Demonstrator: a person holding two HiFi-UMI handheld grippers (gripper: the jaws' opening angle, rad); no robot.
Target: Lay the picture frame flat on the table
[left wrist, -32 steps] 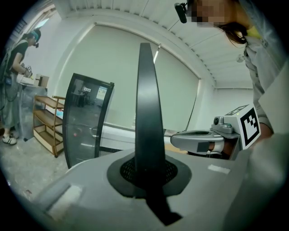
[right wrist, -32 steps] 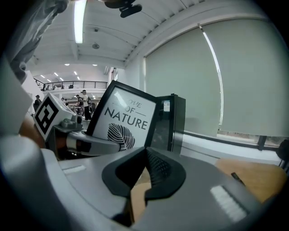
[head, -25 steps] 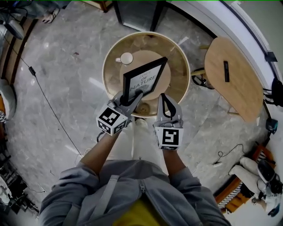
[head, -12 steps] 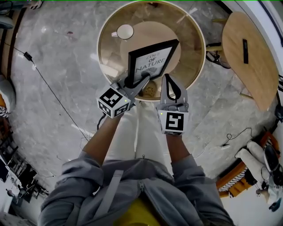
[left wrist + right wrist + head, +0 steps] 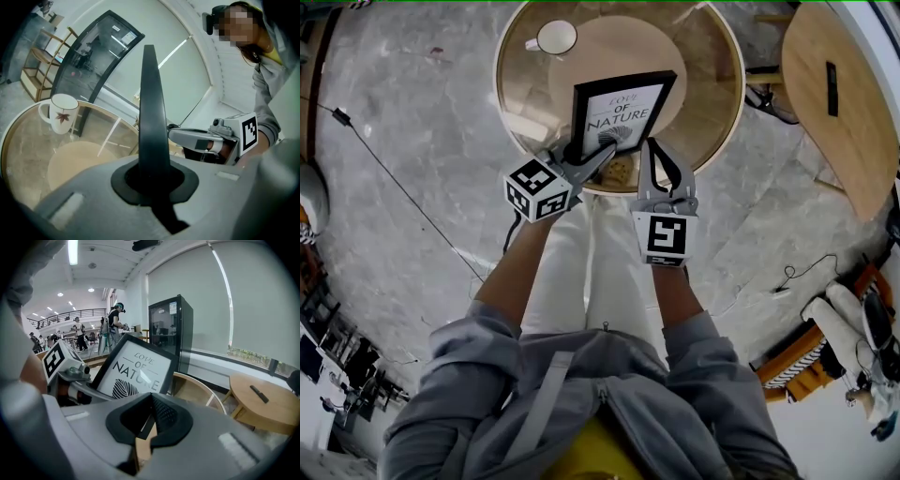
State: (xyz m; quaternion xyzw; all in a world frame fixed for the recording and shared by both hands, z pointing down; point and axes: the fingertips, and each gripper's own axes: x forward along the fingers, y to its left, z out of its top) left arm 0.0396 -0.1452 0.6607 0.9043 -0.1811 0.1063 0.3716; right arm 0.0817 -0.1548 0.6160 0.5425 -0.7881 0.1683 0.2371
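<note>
The black picture frame (image 5: 621,111), with a white print reading LOVE OF NATURE, is held over the round glass table (image 5: 717,56), its face tilted towards me. My left gripper (image 5: 592,155) is shut on the frame's lower left corner. In the left gripper view the frame (image 5: 151,103) shows edge-on between the jaws. My right gripper (image 5: 654,155) is shut on nothing, just right of the frame's lower edge. The right gripper view shows the frame's front (image 5: 136,371) and the left gripper (image 5: 70,373) on its left side.
A white mug (image 5: 555,37) with a leaf motif stands at the table's far left. An oval wooden table (image 5: 848,131) with a dark bar (image 5: 832,75) on it is at the right. A cable (image 5: 403,197) crosses the marble floor. A black cabinet (image 5: 171,329) stands behind the frame.
The frame has turned from a skewed angle to nearly square-on to me, still in the left gripper. Both grippers stay shut, and the table has slid towards the top of the head view.
</note>
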